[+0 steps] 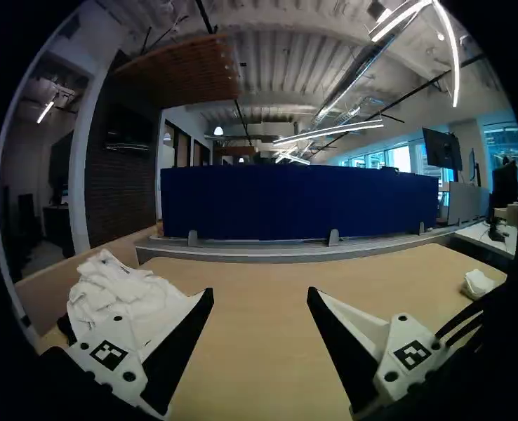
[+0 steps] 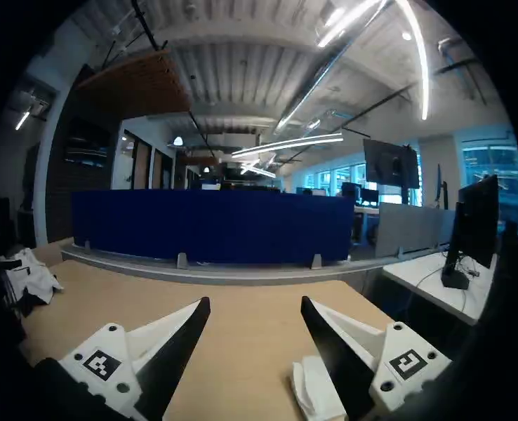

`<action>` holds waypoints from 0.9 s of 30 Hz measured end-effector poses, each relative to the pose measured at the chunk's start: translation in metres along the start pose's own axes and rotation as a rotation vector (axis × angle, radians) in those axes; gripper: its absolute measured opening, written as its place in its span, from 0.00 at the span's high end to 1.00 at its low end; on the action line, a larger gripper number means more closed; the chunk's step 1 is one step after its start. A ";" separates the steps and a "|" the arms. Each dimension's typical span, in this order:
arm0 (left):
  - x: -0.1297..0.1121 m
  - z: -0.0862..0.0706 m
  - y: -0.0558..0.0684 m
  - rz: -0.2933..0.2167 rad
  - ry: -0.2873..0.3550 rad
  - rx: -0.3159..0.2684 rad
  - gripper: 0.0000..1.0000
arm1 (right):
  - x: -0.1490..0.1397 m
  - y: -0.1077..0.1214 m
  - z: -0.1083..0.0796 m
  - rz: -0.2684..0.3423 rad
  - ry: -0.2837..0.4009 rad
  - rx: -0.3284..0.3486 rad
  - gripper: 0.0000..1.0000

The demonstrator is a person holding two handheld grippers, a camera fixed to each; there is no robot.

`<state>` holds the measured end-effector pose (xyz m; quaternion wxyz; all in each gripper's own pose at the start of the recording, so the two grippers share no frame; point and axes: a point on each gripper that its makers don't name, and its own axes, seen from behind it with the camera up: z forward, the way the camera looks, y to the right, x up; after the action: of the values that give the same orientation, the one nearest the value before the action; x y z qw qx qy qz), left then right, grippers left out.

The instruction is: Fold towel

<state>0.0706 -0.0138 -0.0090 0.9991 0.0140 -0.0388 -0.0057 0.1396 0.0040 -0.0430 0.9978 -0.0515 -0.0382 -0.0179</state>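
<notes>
Left tongs [image 1: 259,291]: spread wide and gripping nothing, poised above the pale wooden bench [image 1: 259,351] on the near side of the blue divider [image 1: 294,200].
Right tongs [image 2: 255,300]: also parted wide and empty, pointed across the bench towards the blue divider.
Crumpled towel [image 1: 118,295]: a white heap on the bench, short of the divider's left end and just beside the left tongs' left finger. Whether the two touch cannot be told.
Folded cloth [image 2: 315,382]: small and white, lying on the bench well short of the divider, partly hidden behind the right tongs' right finger.
Backdrop: past the divider's right end, a dark monitor [image 2: 476,224] stands on a second, white bench [image 2: 434,281], with strip lights [image 2: 420,56] overhead.
</notes>
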 end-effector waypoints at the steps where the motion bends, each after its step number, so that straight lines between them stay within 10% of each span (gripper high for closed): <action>1: -0.003 0.001 -0.002 -0.004 0.004 0.003 0.01 | 0.000 -0.002 0.000 0.004 0.000 0.003 0.00; 27: -0.068 0.024 -0.009 -0.054 0.063 0.012 0.01 | 0.002 -0.046 0.013 0.044 0.039 0.045 0.00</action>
<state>0.0009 -0.0223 0.0098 0.9992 0.0211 -0.0067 -0.0322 0.1389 -0.0404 -0.0252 0.9994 -0.0296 -0.0182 0.0038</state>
